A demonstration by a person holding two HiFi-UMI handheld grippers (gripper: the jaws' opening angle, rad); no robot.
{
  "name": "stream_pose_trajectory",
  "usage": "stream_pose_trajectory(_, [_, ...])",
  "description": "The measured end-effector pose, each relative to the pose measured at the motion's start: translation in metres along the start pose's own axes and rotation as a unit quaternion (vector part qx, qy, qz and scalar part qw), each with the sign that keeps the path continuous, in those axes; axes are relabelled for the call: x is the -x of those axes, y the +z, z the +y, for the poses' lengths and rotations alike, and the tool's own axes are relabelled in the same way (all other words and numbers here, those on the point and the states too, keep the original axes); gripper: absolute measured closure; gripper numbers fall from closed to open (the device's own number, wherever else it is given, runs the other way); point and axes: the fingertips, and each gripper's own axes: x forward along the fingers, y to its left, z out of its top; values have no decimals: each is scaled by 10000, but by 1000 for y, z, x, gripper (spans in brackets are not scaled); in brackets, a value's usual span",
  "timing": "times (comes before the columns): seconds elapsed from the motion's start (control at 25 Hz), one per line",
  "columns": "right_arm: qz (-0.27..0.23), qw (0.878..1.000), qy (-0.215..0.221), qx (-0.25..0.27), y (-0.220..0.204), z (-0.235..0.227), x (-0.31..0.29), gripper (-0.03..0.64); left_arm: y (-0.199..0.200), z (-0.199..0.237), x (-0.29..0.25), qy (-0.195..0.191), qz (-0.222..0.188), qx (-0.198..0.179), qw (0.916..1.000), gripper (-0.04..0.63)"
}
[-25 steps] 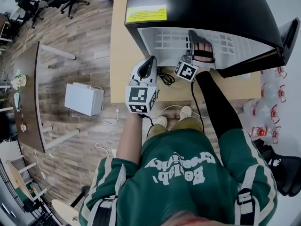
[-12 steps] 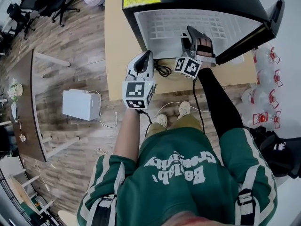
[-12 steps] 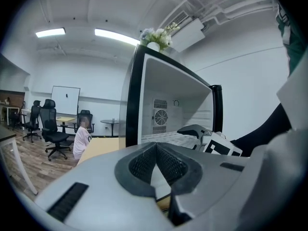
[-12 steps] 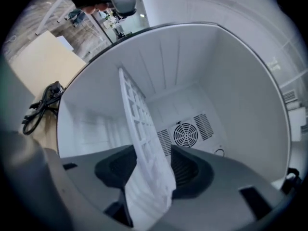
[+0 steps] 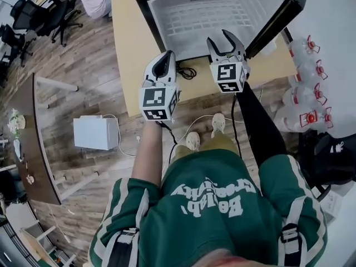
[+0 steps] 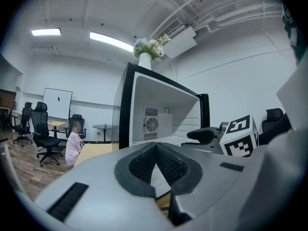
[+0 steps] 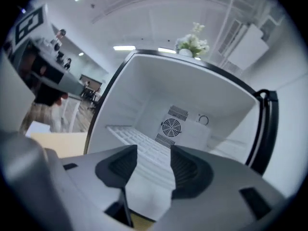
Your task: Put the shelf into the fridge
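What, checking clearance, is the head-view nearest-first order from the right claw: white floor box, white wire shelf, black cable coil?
1. White wire shelf, inside fridge.
2. Black cable coil, left, on table.
3. White floor box, far left.

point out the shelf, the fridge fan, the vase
shelf (image 5: 222,18): head view, middle of its grid
fridge fan (image 7: 172,127): right gripper view, round grille centre
vase (image 6: 145,60): left gripper view, white body

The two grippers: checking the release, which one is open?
The right gripper, its jaws just opened wide, nothing between them; the left gripper has its jaws together.
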Motion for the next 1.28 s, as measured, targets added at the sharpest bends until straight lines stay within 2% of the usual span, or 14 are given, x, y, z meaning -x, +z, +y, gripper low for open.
stream_pose_trajectory(0.12, [-74, 9963, 7, -851, 9, -9, 23, 393, 10, -9, 7, -107, -101, -27, 9999, 597])
stream_pose_trajectory(0.24, [-181, 9890, 7, -1469, 17, -18, 46, 391, 18, -18, 13, -193, -179, -79, 9996, 597])
stream_pose_trajectory(0.48, [-432, 9757, 48, -2146, 34, -26, 96, 391, 23, -38, 24, -250, -159, -241, 9993, 597])
stream_pose_trajectory(0.88, [-782, 9700, 4, -2302, 55, -35, 158, 409, 36, -76, 37, -505, -190, -329, 9980, 597])
stream_pose_trajectory(1.16, [-735, 9705, 2, -2297, 54, -33, 173, 514, 46, -81, 40, -528, -285, -363, 9975, 597])
stream_pose_trajectory(1.28, [-731, 9716, -18, -2250, 54, -34, 175, 602, 49, -81, 40, -526, -325, -371, 9974, 597])
